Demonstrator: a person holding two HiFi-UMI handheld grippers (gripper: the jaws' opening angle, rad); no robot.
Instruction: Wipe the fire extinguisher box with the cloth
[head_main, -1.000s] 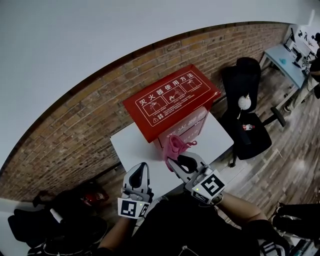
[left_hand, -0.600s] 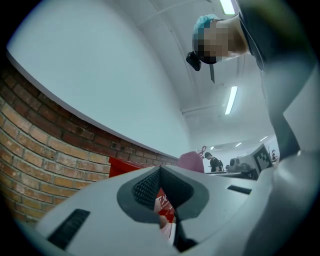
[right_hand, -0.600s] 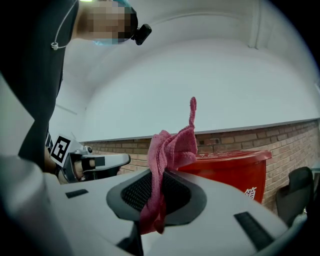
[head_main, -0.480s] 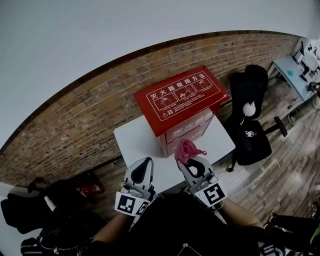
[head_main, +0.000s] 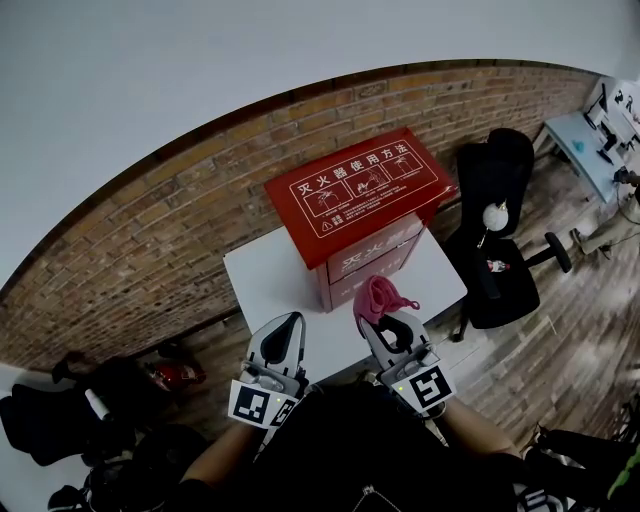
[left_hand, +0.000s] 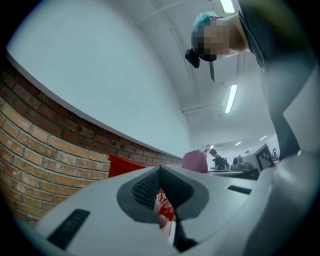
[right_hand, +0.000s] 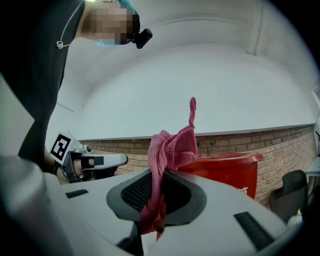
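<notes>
We see the right gripper (head_main: 386, 322) clamped on a crumpled pink terry cloth (head_main: 377, 297), fabric bunched btwn & above its jaws. The cloth sits just in front of the red metal fire extinguisher box (head_main: 360, 190) w/ white print on its sloped lid; whether it touches the box front we can't tell. Box stands on a white square table (head_main: 262, 285) by a brown brick wall (head_main: 170, 235). Left gripper (head_main: 287, 330) hovers at the table's near edge, jaws together, nothing in them. Black office chair (head_main: 495, 240) to the right.
</notes>
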